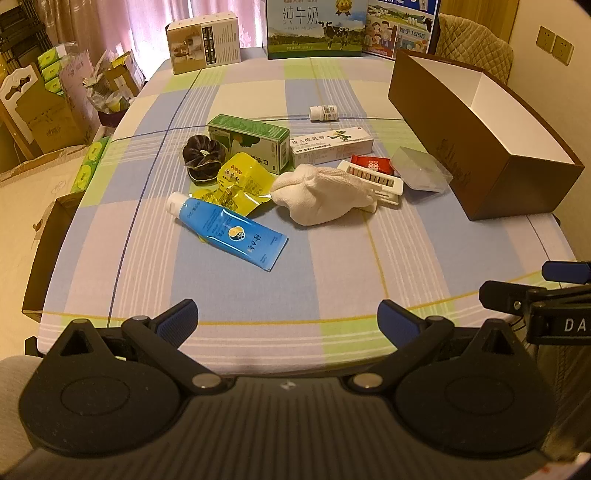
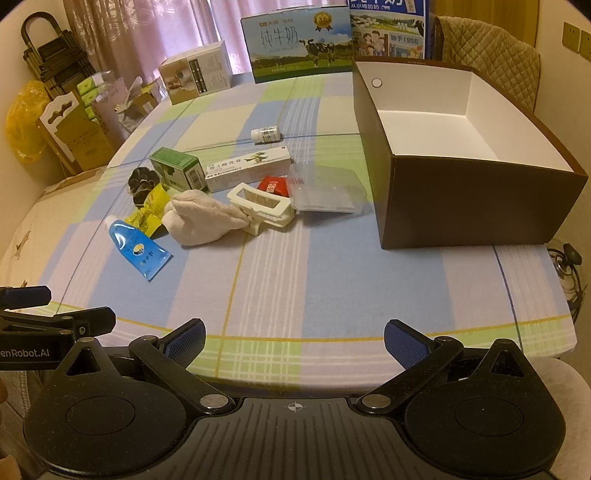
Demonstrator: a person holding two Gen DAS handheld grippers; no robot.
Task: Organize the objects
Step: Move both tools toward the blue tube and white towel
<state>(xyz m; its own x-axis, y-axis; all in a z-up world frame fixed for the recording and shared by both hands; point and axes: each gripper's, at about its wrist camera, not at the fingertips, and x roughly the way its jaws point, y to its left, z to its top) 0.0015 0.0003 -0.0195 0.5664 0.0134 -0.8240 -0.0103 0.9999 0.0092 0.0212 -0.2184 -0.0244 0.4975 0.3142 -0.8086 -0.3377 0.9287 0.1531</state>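
Note:
On the checked tablecloth lies a cluster of small items: a blue tube (image 1: 231, 230) (image 2: 138, 249), yellow packets (image 1: 236, 182), a dark scrunchie (image 1: 203, 157), a green box (image 1: 251, 140) (image 2: 177, 168), a long white carton (image 1: 330, 146) (image 2: 247, 168), a white cloth (image 1: 321, 195) (image 2: 201, 218), a white clip (image 2: 262, 206), a red packet (image 1: 371, 164), a clear case (image 1: 421, 168) (image 2: 325, 188) and a small white bottle (image 1: 324, 112) (image 2: 265, 134). An empty brown box (image 1: 480, 155) (image 2: 472, 199) stands to the right. My left gripper (image 1: 287, 319) and right gripper (image 2: 294, 341) hover open over the near table edge, nothing between their fingers.
Milk cartons (image 1: 314, 29) (image 2: 299, 48) and a beige box (image 1: 203, 42) stand along the far table edge. A quilted chair back (image 2: 487, 55) is behind the brown box. Bags and cardboard (image 1: 55, 103) crowd the floor at left. Cables (image 2: 569, 273) hang off the right edge.

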